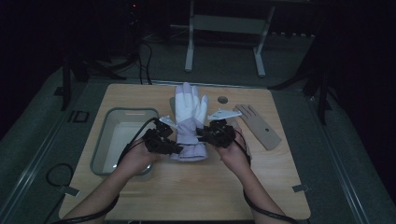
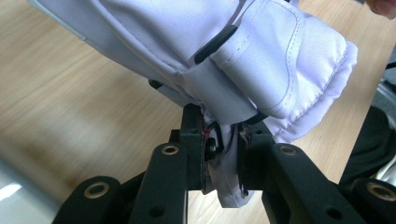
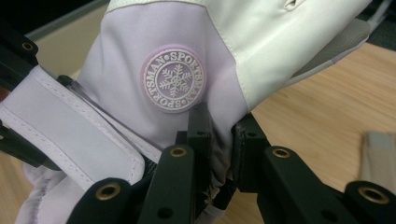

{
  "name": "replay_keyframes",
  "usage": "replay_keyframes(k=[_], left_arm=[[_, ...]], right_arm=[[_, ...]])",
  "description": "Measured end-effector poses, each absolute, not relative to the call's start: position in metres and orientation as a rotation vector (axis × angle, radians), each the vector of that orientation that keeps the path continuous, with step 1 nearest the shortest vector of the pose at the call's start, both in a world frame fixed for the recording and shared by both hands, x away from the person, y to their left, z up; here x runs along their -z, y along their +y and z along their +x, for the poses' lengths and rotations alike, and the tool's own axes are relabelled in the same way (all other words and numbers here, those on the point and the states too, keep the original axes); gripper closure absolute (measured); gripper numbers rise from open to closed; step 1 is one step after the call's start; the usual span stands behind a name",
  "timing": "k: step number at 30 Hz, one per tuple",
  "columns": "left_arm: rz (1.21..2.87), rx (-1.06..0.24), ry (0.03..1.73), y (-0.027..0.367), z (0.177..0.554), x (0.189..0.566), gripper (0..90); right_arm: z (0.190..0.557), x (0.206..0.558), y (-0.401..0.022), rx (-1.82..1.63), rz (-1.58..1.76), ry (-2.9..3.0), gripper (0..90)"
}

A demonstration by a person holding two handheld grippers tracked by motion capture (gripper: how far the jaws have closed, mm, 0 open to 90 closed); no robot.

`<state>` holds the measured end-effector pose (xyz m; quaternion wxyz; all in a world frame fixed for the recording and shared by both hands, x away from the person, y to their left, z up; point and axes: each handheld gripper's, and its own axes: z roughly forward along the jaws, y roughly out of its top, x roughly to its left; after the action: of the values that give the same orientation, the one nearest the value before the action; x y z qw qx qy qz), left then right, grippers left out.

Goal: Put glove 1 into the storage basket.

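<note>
Both claws are clamped on the glove's cuff. The left claw (image 2: 223, 154) pinches a fold of cuff fabric between its pads, and the rest of the glove (image 2: 243, 60) hangs just ahead of and above its jaws, off the table (image 2: 84, 112). The right claw (image 3: 219, 140) bites the opposite cuff edge, just below the round snowflake badge (image 3: 173, 78). In the high view the glove (image 1: 188, 116) stretches away from the two claws, fingers pointing outward. A bin (image 1: 103, 140) lies beyond the left claw's outer side, and a tan glove (image 1: 258, 125) past the right claw.

To carry it well, I would keep both pinches firm, move the claws together at even height, and avoid pulling them apart so the thin fold does not slip out.
</note>
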<state>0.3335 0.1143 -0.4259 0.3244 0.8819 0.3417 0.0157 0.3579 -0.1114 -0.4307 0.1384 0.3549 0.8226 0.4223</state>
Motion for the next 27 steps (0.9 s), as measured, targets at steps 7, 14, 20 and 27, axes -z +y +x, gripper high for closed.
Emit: replay_keyframes(k=[7, 14, 20, 27], left_arm=[[2.308, -0.053, 0.942, 0.146, 0.332, 0.418, 76.4], [2.316, -0.048, 0.973, 0.177, 0.329, 0.414, 76.4], [2.327, -0.024, 1.003, 0.209, 0.324, 0.411, 76.4], [2.323, -0.036, 1.068, 0.249, 0.317, 0.411, 76.4]], right_arm=[[0.361, 0.422, -0.078, -1.249, 0.995, 2.395, 80.0], [0.365, 0.421, -0.048, -1.280, 0.986, 2.416, 80.0], [0.363, 0.422, -0.018, -1.296, 0.949, 2.459, 80.0], [0.364, 0.424, 0.027, -1.306, 0.908, 2.498, 79.9]])
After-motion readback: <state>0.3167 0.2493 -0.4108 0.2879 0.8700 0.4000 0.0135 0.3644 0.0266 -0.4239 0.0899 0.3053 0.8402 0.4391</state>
